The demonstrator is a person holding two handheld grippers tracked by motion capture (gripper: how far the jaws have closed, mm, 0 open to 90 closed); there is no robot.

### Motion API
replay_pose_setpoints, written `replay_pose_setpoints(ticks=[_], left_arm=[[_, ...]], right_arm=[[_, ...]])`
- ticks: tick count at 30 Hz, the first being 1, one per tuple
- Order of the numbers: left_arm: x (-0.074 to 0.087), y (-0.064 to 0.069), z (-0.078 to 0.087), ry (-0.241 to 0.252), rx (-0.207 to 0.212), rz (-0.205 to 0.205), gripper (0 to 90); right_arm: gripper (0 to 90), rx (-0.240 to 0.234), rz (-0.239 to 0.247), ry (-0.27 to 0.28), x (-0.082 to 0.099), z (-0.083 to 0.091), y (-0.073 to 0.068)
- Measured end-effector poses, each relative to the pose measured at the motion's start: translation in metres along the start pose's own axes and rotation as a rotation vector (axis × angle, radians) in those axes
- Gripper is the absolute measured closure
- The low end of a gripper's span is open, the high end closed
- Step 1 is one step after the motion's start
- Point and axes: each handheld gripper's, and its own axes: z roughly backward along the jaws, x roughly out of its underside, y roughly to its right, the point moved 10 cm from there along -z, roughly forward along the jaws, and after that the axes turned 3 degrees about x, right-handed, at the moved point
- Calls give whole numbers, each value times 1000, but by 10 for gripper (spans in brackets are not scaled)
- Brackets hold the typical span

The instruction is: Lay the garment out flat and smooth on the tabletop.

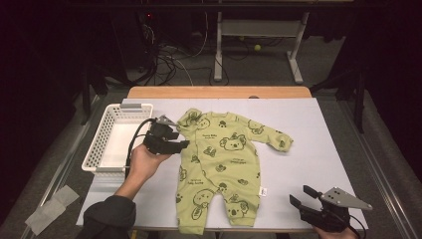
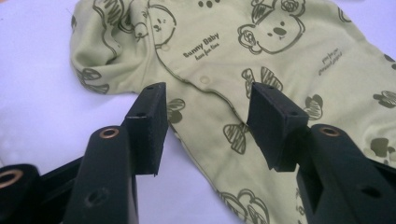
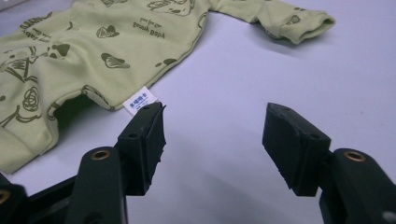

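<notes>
A light green baby romper [image 1: 219,164] printed with dark koalas lies flat on the white table cover [image 1: 308,139], its legs toward the near edge. Its left sleeve is folded in at the shoulder; its right sleeve [image 1: 276,137] stretches out to the right. My left gripper [image 1: 186,139] hovers at the romper's left shoulder edge, jaws open with nothing between them; in the left gripper view its jaws frame the snap placket [image 2: 205,80]. My right gripper [image 1: 301,195] is open near the table's front right, apart from the romper; a small white label [image 3: 140,101] shows just beyond its left jaw.
A white plastic basket [image 1: 107,134] stands at the table's left side, just behind the left hand. A wooden table edge [image 1: 219,92] runs along the back. Pale paper scraps [image 1: 50,206] lie on the floor at lower left. Cables and a desk frame are on the floor beyond.
</notes>
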Motion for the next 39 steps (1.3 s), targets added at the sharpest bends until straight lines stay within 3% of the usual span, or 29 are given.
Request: replay_pose_setpoints(ticks=[5, 11, 24, 28, 32, 39], left_arm=[[-14, -11, -2, 8, -19, 5, 448], [-28, -27, -12, -18, -41, 23, 449], [-53, -60, -57, -86, -95, 96, 450], [-57, -72, -70, -107, -128, 112, 451], [-59, -82, -78, -107, -137, 155, 454], [-56, -91, -89, -136, -116, 234, 502]], right_arm=[[390, 20, -12, 14, 6, 7, 7], [389, 43, -36, 15, 13, 12, 16], [391, 49, -34, 38, 11, 13, 17], [394, 47, -33, 41, 11, 13, 17], [395, 45, -35, 39, 12, 13, 17], [395, 45, -39, 37, 13, 14, 18]])
